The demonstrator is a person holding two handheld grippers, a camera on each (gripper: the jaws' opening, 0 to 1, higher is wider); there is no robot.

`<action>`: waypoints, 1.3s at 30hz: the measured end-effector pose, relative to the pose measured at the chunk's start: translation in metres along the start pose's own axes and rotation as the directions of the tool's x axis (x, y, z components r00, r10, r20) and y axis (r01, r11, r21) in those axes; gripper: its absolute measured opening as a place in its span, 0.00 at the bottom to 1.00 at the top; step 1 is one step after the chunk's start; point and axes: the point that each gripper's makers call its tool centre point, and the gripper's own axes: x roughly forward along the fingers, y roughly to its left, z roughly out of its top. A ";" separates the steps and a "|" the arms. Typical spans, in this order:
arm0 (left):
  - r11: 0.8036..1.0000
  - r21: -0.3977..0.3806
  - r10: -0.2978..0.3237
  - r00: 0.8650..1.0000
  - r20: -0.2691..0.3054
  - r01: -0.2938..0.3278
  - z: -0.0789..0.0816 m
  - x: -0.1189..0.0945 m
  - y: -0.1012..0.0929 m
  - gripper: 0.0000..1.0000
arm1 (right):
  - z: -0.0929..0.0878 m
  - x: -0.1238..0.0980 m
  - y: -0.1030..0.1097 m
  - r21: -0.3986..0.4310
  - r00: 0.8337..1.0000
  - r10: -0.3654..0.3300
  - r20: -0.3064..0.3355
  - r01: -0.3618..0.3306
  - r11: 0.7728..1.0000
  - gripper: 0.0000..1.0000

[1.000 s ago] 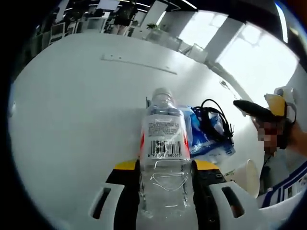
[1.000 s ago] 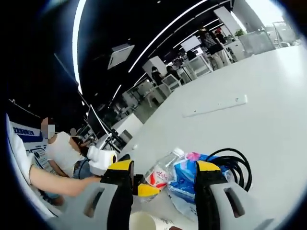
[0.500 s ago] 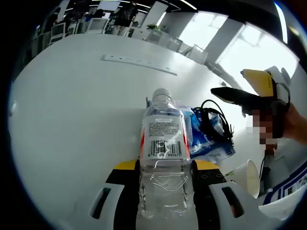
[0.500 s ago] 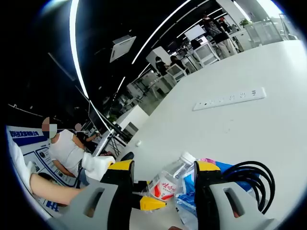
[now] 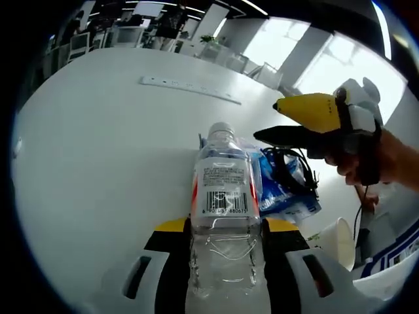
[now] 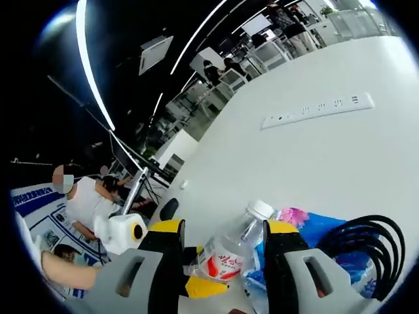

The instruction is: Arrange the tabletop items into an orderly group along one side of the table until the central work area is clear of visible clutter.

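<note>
Since a second ago your right gripper (image 5: 288,121) has swung in above the blue pack (image 5: 281,186), jaws spread, while your left gripper (image 5: 226,245) pinches the bottle (image 5: 222,190) low on its thin, slippery, crushable wall beside that pack, so squeeze gently.

I see a clear water bottle (image 5: 222,209) upright on the white table, touching a blue pack (image 5: 281,186) with black cable (image 5: 291,160) coiled on top
</note>
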 end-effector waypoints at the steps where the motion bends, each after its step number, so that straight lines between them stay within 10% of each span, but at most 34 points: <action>1: 1.000 0.004 -0.002 1.000 -0.001 0.002 0.000 0.000 0.000 0.40 | 0.000 0.003 0.000 0.020 1.000 0.003 -0.005 -0.003 1.000 0.45; 18: 0.999 -0.030 0.021 0.998 0.063 -0.019 0.001 0.000 0.000 0.40 | 0.004 0.017 -0.020 0.193 0.993 -0.098 -0.062 0.108 0.975 0.37; 33: 0.992 -0.034 0.124 0.978 0.169 -0.120 0.007 -0.008 0.003 0.40 | -0.009 0.046 -0.019 0.120 0.924 -0.278 -0.262 0.317 0.941 0.44; 39: 0.992 -0.072 0.111 0.977 0.180 -0.100 0.008 -0.010 0.005 0.40 | -0.012 0.055 -0.025 0.153 0.922 -0.308 -0.234 0.347 0.925 0.40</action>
